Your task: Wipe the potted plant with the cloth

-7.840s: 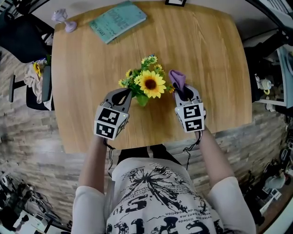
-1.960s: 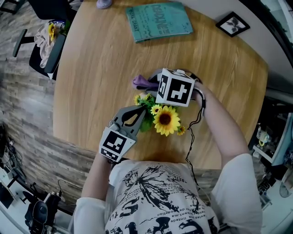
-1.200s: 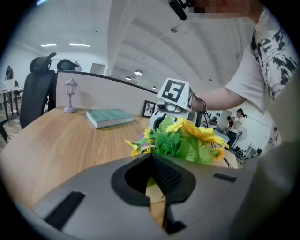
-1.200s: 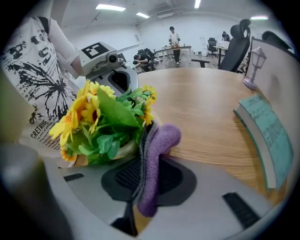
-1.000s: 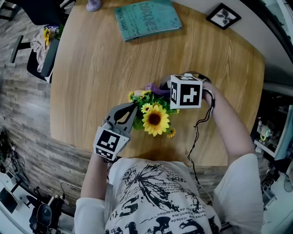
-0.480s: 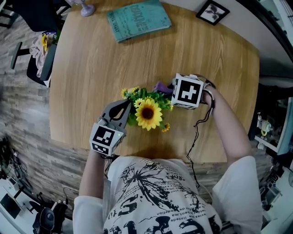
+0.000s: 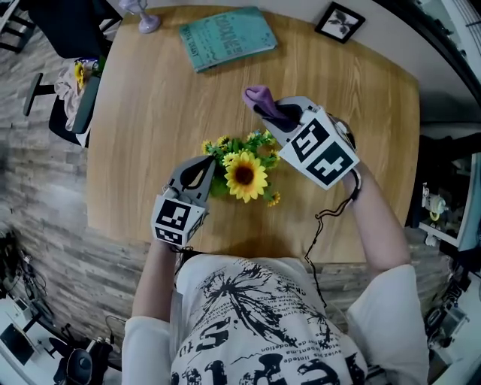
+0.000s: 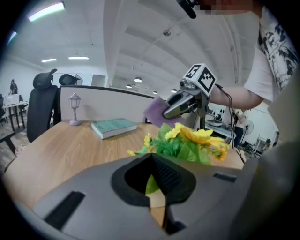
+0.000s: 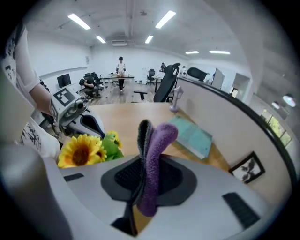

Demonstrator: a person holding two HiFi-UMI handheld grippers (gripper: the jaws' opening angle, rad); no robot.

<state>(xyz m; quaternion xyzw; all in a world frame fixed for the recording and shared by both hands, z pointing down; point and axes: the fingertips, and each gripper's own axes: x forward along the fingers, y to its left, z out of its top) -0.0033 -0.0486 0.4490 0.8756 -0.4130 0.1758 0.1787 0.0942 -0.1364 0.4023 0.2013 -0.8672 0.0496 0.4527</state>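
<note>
The potted plant (image 7: 244, 174) is a bunch of sunflowers with green leaves, standing on the wooden table (image 7: 143, 120); its pot is hidden under the blooms. My left gripper (image 7: 213, 162) is against the plant's left side, shut, with a green leaf (image 8: 151, 184) caught between its jaws. My right gripper (image 7: 264, 107) is raised above and behind the flowers, apart from them, shut on the purple cloth (image 7: 258, 96). The cloth (image 9: 158, 140) stands up from the right gripper (image 9: 144, 137). From the left gripper view the right gripper (image 8: 174, 107) and cloth (image 8: 153, 110) hang beyond the flowers (image 8: 194, 138).
A teal book (image 7: 225, 36) lies at the table's far side, a small lamp figurine (image 7: 143, 15) at the far left corner and a black picture frame (image 7: 336, 21) at the far right. An office chair (image 7: 71, 90) stands left of the table.
My right gripper has risen with the purple cloth from beside the flowers to above and behind them, and has rolled. The left gripper has stayed at the plant.
</note>
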